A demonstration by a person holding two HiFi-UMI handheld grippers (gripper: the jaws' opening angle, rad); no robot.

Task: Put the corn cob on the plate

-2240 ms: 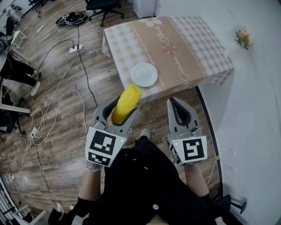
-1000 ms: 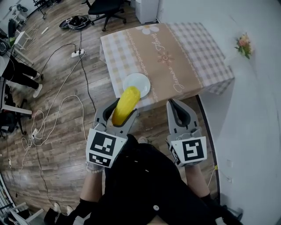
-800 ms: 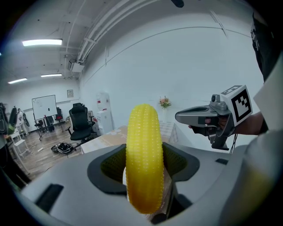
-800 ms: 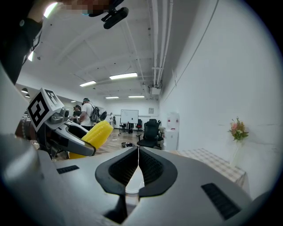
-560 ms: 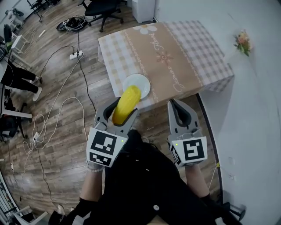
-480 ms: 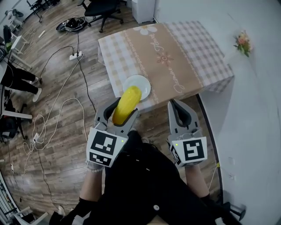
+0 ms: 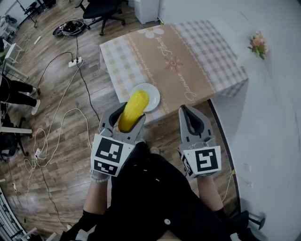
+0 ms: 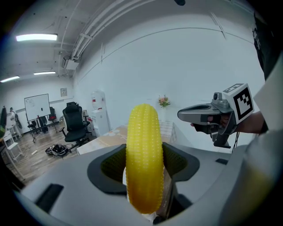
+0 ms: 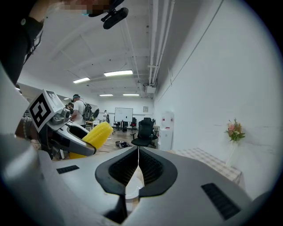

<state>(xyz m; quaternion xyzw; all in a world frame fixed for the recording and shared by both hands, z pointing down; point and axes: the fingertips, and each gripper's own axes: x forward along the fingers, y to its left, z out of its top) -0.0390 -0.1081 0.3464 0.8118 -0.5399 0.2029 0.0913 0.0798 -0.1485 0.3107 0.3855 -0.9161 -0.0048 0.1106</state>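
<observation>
A yellow corn cob (image 7: 132,109) stands gripped between the jaws of my left gripper (image 7: 125,123), its tip over the near rim of the white plate (image 7: 149,94) in the head view. In the left gripper view the corn cob (image 8: 143,154) fills the middle and hides the plate. The plate sits near the front edge of a low table (image 7: 178,61) with a checked beige cloth. My right gripper (image 7: 189,118) hangs beside the left one, shut with nothing in it; the plate (image 9: 131,186) shows in the right gripper view just below the shut jaws.
Cables (image 7: 66,103) and a power strip (image 7: 74,62) lie on the wooden floor to the left. An office chair (image 7: 100,10) stands beyond the table. A white wall with a small flower bunch (image 7: 256,43) runs along the right.
The table and plate have drawn nearer and shifted left in the head view. The corn cob's tip now overlaps the plate's near rim. Both grippers keep their hold and spacing.
</observation>
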